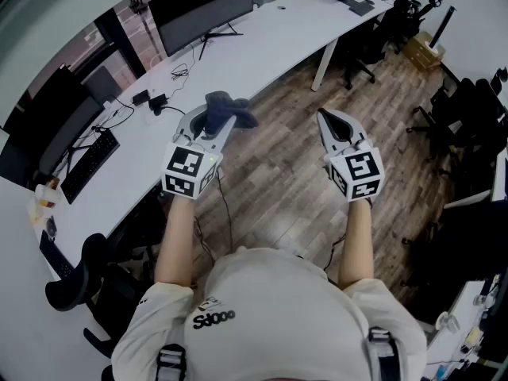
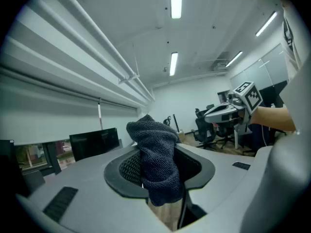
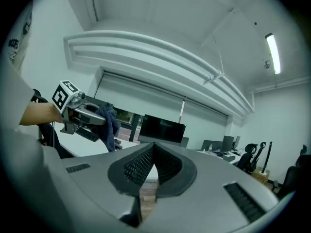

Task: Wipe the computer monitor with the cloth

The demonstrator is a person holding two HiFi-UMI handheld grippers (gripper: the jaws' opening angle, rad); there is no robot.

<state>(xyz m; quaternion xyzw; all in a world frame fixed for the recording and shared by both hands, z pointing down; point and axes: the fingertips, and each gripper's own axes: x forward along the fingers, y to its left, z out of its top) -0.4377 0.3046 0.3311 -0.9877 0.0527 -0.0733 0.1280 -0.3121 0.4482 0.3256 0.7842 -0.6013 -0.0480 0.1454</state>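
Head view: cloth (image 1: 230, 108) lengthwise in clamped left tongs (image 1: 216, 125), toward desk (image 1: 262, 46); right tongs (image 1: 331, 121) pressed together, empty.

long curved white desk (image 1: 262, 46) beside a wood-plank floor (image 1: 294, 157). on the desk, a black keyboard (image 1: 89, 163) lies at the left, with loose cables (image 1: 181, 73) and a small black box (image 1: 157, 101) further along. black office chairs (image 1: 361, 50) stand by the desk's far end — a cardboard box (image 1: 422, 51) just beyond them. overhead — strip lights (image 2: 176, 1) on a white ceiling; lowered blinds (image 2: 48, 81) along the window wall.
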